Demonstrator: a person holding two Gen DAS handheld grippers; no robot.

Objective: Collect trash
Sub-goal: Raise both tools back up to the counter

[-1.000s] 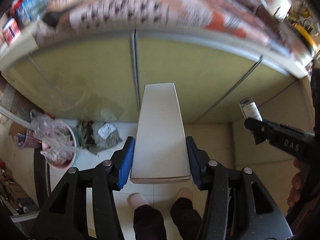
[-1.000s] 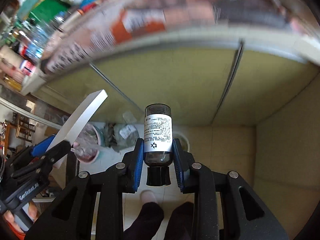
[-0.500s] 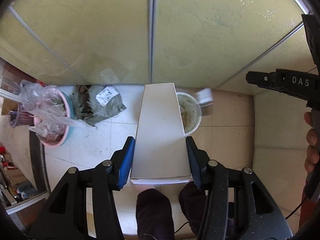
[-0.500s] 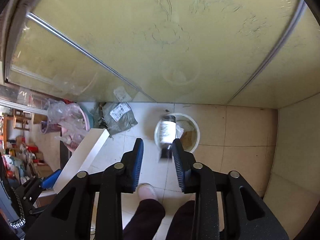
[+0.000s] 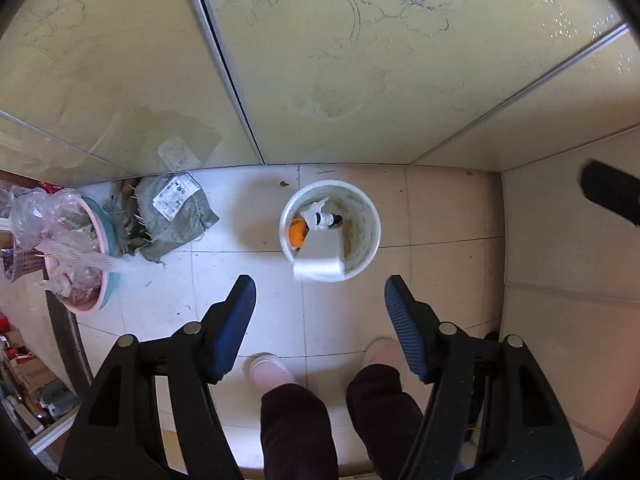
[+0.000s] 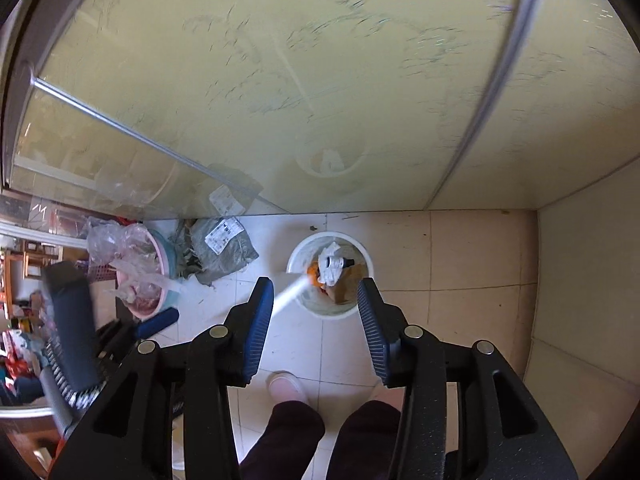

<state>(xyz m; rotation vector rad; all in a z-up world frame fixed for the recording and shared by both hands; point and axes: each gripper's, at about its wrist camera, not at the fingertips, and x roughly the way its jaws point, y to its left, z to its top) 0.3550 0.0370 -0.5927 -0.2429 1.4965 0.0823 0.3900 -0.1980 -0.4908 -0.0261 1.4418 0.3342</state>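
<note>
While both sets of jaws are opening with nothing between them, I hold the left gripper [image 5: 320, 312] and right gripper [image 6: 316, 308] steady above the white bucket [image 5: 366, 216]. The white box [image 5: 320, 256], blurred, seems caught at the bucket's near rim, below and ahead of my left fingers; the small bottle [image 6: 335, 263] lies inside, beyond it.

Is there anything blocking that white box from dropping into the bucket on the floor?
Nothing visible does. The white box is already at the rim of the white bucket, free of the opening left gripper, partly over the small bottle inside.
</note>
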